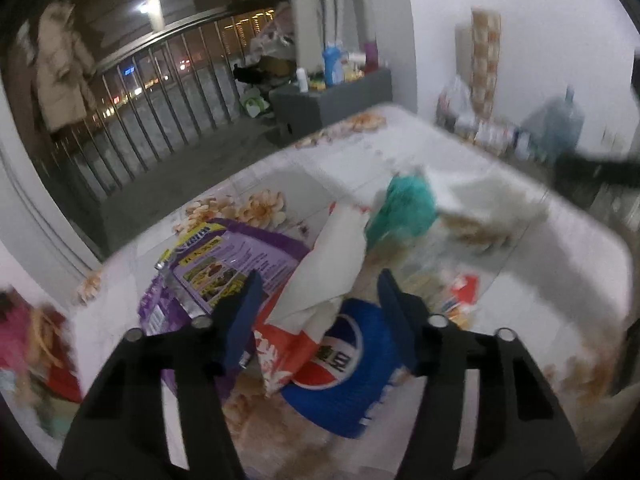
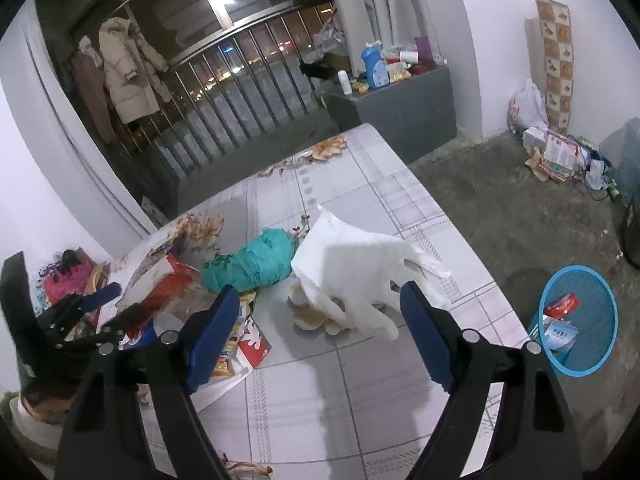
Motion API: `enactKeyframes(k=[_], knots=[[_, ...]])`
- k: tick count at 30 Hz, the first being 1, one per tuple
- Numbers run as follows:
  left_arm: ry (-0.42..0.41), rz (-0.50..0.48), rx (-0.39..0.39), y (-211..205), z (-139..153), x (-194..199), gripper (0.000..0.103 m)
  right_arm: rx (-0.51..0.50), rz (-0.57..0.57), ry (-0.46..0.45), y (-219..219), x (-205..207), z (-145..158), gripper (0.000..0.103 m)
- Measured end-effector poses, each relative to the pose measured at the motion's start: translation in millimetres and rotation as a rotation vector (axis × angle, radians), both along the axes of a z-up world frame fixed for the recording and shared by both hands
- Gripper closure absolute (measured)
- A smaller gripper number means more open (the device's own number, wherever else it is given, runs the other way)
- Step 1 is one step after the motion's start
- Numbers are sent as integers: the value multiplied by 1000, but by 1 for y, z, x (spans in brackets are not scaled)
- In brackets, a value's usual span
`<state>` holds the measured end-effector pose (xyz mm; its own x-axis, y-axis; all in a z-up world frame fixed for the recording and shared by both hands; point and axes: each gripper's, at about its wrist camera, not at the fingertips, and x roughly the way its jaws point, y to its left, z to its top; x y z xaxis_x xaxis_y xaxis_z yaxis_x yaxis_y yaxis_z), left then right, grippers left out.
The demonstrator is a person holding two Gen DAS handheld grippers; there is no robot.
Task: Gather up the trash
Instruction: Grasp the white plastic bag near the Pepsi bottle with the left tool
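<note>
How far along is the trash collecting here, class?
Done: a few wrappers already lie in the blue basket on the floor. In hand: nothing yet; the left gripper has open jaws around the Pepsi wrapper, and the right gripper is open before the white bag. Left: the teal bag and purple packet.

White walls point(image 2: 492, 40) close the room on the right, above a bare grey concrete floor point(image 2: 500, 208). At the far side a dark window point(image 2: 168, 4) behind a metal railing point(image 2: 240, 92) shows night lights, with a pale padded coat point(image 2: 124, 68) hanging at its left and a bright lamp reflected in the glass. Near the far right corner stands a grey cabinet point(image 2: 404, 108) crowded with bottles, a patterned board point(image 2: 554, 64) leans against the right wall, and the worktop point(image 2: 360, 184) wears a grey checked cloth with flowers.
</note>
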<state>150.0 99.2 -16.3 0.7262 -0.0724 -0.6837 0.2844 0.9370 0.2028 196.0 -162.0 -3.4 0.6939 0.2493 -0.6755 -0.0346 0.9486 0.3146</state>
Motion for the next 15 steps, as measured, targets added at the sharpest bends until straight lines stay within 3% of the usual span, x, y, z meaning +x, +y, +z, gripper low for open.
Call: enactKeyframes(k=[3, 9, 15], knots=[[-4, -10, 66, -5, -9, 5, 59, -1, -3, 12, 0, 4, -3, 22], [-13, -31, 83, -5, -3, 6, 65, 9, -15, 28, -3, 11, -9, 23], [2, -28, 10, 6, 9, 3, 66, 11, -16, 34, -3, 10, -12, 23]])
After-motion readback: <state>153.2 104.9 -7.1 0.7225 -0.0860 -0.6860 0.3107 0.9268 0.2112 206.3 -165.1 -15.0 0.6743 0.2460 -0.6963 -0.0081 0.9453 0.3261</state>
